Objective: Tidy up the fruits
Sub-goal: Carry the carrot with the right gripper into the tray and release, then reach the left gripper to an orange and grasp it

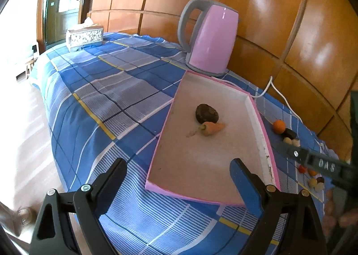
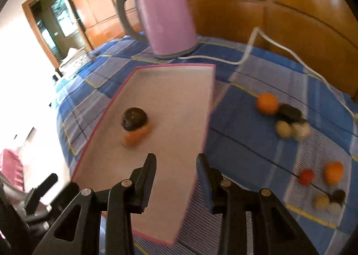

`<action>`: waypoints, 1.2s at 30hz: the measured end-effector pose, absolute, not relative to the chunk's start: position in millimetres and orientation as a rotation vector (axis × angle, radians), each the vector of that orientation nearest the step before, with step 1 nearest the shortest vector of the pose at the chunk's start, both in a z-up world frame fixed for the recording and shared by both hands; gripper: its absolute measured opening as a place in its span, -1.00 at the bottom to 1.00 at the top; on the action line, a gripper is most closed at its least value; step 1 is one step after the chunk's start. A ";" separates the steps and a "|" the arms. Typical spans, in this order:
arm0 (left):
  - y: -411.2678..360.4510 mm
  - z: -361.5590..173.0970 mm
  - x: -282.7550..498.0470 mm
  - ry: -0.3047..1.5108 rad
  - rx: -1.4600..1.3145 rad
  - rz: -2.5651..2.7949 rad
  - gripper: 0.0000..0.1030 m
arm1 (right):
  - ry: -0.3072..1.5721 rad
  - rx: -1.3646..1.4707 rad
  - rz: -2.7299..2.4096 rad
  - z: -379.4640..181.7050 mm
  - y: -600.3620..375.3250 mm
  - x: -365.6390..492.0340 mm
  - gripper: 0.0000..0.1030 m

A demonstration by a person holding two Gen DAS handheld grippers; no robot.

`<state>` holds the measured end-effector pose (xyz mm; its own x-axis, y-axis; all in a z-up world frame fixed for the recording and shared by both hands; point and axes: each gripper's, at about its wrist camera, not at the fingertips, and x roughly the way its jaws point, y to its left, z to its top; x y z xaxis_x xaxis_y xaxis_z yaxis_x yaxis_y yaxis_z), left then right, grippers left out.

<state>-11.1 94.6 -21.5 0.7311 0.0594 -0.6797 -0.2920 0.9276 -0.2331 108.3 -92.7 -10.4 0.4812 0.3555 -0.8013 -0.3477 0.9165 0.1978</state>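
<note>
2 items in pink-rimmed tray, checked tablecloth

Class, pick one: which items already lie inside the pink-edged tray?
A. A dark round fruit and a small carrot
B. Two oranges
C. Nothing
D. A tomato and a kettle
A: inside the tray only the dark round fruit and the carrot lie side by side.

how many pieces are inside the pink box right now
2: a dark brown rounded fruit and a small orange carrot touching it, mid-tray in the pink-rimmed shallow box.
</note>
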 end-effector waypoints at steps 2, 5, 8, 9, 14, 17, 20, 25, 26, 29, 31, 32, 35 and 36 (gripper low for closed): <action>91.0 -20.0 -10.5 0.729 -0.325 0.187 0.82 | 0.966 0.008 0.388 -10.6 -101.8 101.2 -0.28; 84.9 -17.5 -11.8 0.722 -0.302 0.171 0.82 | 0.941 0.014 0.325 -10.2 -120.2 89.1 -0.27; 80.2 -16.0 -12.5 0.722 -0.287 0.157 0.82 | 0.914 0.017 0.268 -8.1 -138.9 79.0 -0.27; 78.5 -15.3 -12.9 0.721 -0.281 0.154 0.82 | 0.908 0.011 0.253 -7.4 -143.1 76.6 -0.25; 68.5 -13.5 -13.4 0.723 -0.247 0.128 0.82 | 0.874 -0.004 0.176 -7.3 -170.2 59.1 0.10; 63.7 -13.1 -12.7 0.728 -0.236 0.113 0.82 | 0.858 -0.004 0.110 -8.5 -191.8 48.3 0.10; 58.1 -12.7 -11.3 0.733 -0.224 0.093 0.82 | 0.847 0.022 0.030 -10.2 -218.7 41.0 0.10; 49.4 -9.7 -8.3 0.729 -0.199 0.054 0.82 | 0.841 0.086 -0.130 -14.8 -268.5 34.9 0.10; 46.8 -8.9 -6.9 0.730 -0.190 0.044 0.82 | 0.839 0.103 -0.174 -16.5 -281.8 33.2 0.10; 39.0 -7.3 -2.8 0.739 -0.174 0.008 0.82 | 0.838 0.146 -0.287 -22.7 -316.1 26.4 0.10; 32.6 -6.0 1.5 0.748 -0.166 -0.022 0.82 | 0.846 0.186 -0.373 -29.3 -341.8 20.8 0.10; 27.2 -5.0 4.5 0.754 -0.153 -0.041 0.82 | 0.849 0.195 -0.399 -31.4 -348.6 19.0 0.10; 12.3 -2.5 14.1 0.770 -0.123 -0.090 0.82 | 0.855 0.237 -0.504 -40.0 -376.6 12.3 0.10; 7.5 -1.8 18.3 0.779 -0.115 -0.104 0.82 | 0.857 0.244 -0.521 -42.1 -381.5 11.2 0.10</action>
